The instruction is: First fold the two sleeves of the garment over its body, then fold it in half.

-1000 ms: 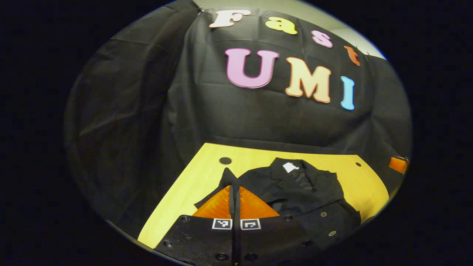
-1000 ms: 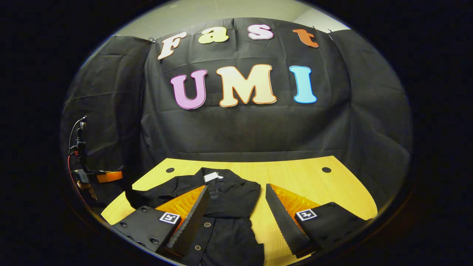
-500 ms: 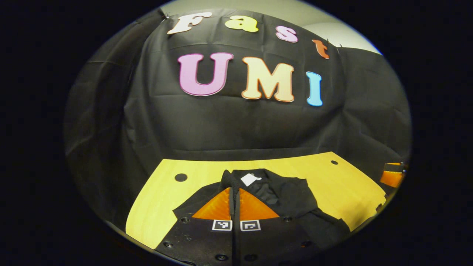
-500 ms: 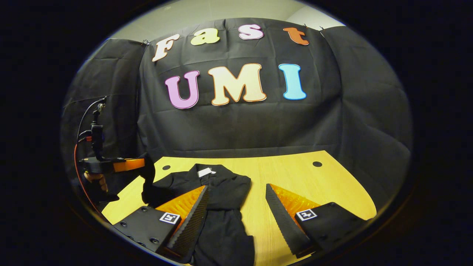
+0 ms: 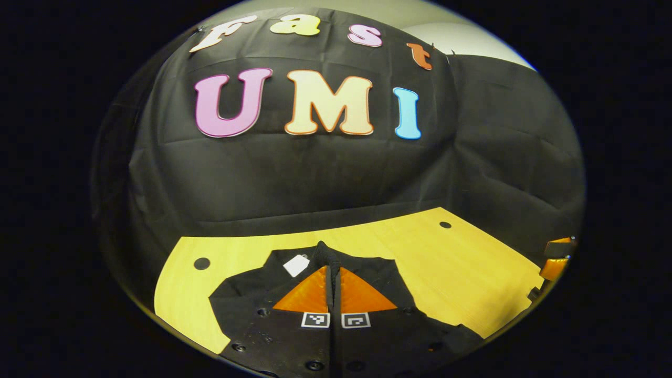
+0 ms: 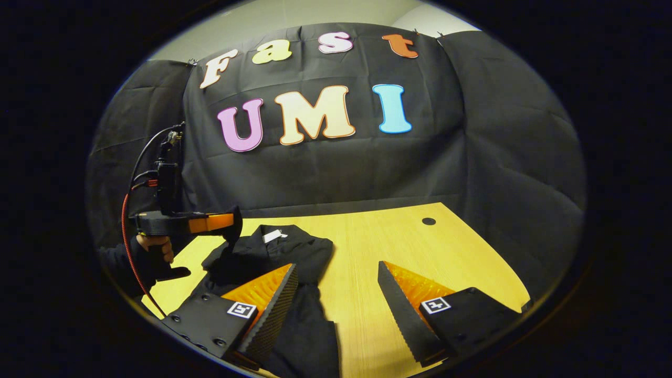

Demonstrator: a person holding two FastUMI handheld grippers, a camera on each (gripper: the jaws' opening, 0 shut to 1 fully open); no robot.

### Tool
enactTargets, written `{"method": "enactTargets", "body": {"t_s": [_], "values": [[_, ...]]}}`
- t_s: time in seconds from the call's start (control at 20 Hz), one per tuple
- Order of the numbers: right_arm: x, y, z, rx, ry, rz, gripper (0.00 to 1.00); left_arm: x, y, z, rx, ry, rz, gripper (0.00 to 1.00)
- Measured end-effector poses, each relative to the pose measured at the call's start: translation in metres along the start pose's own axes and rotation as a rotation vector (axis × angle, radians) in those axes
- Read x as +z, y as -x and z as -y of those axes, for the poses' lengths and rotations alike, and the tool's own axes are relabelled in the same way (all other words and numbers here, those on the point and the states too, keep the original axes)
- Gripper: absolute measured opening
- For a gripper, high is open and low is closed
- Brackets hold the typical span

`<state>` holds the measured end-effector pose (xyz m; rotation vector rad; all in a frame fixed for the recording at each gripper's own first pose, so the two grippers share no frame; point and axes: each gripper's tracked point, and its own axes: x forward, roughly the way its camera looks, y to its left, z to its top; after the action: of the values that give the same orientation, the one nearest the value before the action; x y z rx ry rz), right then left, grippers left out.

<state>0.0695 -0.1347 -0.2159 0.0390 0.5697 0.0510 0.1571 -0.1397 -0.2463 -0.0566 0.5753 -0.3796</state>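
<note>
A black jacket with a white neck label lies on the yellow table. My left gripper is shut on a fold of its black sleeve, which sticks up past the fingertips. In the right gripper view the left gripper, held by a hand, hangs above the jacket with the sleeve cloth draping from it. My right gripper stands open low over the table. Its left finger is above the jacket's lower part and its right finger above bare wood.
Bare yellow table stretches to the right of the jacket. Round holes mark the tabletop's far corners. Black cloth walls close the back and sides. A cable trails from the left gripper. The right gripper's body shows at the right edge.
My left gripper has carried the pinched sleeve up and across toward the jacket's body, and the cloth has lifted off the table. The right gripper stays open and has shifted slightly right.
</note>
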Motion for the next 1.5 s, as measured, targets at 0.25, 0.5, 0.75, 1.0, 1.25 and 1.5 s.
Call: {"method": "enactTargets", "body": {"t_s": [0.25,0.5,0.75,1.0,1.25,1.5], "values": [[-0.003,0.011,0.023,-0.031,-0.011,-0.007,0.98,-0.007,-0.025,0.035,-0.045,-0.017,-0.031,0.00],[-0.010,0.021,0.040,-0.034,-0.014,-0.017,0.94,-0.004,-0.022,0.049,-0.001,-0.044,-0.033,0.00],[-0.009,0.021,0.037,0.049,0.004,-0.005,0.98,0.047,0.026,0.032,0.113,-0.068,0.126,0.93],[-0.012,0.018,0.018,0.133,0.039,0.009,0.94,0.056,0.105,-0.008,0.230,0.002,0.231,0.92],[-0.027,0.027,-0.009,0.136,0.039,-0.001,0.94,0.009,0.169,-0.049,0.281,0.052,0.179,0.95],[-0.069,0.038,-0.024,0.121,0.060,-0.072,0.98,-0.055,0.220,-0.087,0.346,0.086,0.072,0.91]]}}
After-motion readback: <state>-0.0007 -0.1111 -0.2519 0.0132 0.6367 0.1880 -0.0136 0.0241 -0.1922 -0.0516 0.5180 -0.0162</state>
